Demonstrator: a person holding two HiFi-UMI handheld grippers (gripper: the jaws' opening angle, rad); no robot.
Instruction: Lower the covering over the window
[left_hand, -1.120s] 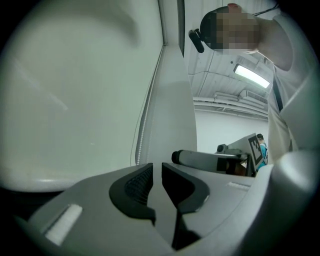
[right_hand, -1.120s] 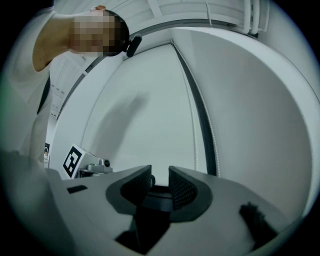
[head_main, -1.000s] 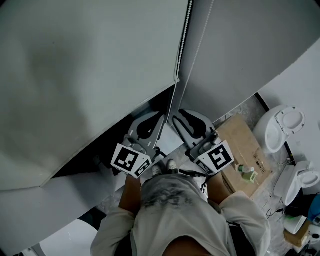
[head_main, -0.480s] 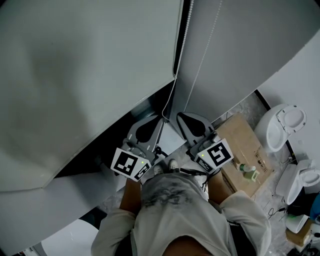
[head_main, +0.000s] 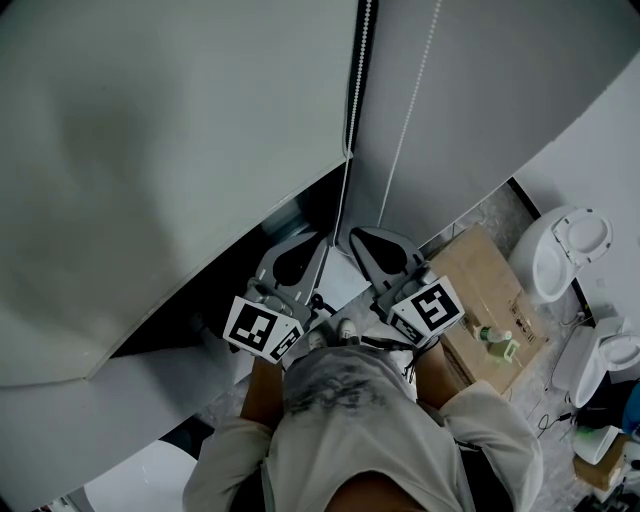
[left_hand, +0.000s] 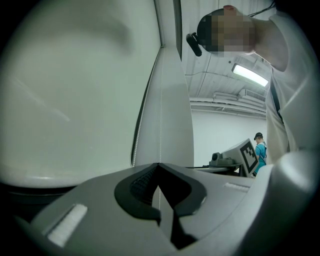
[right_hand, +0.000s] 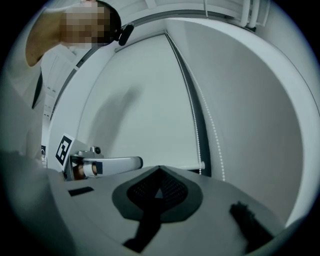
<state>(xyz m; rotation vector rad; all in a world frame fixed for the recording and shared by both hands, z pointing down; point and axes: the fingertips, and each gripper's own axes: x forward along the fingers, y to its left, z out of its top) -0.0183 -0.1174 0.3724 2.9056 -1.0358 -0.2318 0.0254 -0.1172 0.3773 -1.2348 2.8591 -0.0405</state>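
A pale roller blind (head_main: 150, 150) covers most of the window, and its bottom bar ends at the dark gap (head_main: 348, 152). A bead chain (head_main: 357, 60) hangs in that gap, and a thin strand runs from it down to my left gripper (head_main: 325, 237). In the left gripper view, my left gripper (left_hand: 159, 164) is shut on that strand (left_hand: 159, 125). My right gripper (head_main: 353, 233) (right_hand: 159, 168) is shut with nothing visible between its pads. A second beaded strand (head_main: 410, 130) (right_hand: 216, 145) passes just to its right, over the grey neighbouring blind (head_main: 470, 100).
A cardboard box (head_main: 490, 290) with a green bottle (head_main: 492, 342) on it sits low at the right. White ceramic fixtures (head_main: 565, 250) lie beyond it. The person's torso fills the bottom centre. Another person in a blue shirt (left_hand: 260, 150) stands far off.
My right gripper's jaws stood apart a second ago and are now closed, with the gripper shifted slightly left. The left gripper has kept its place and its hold on the strand.
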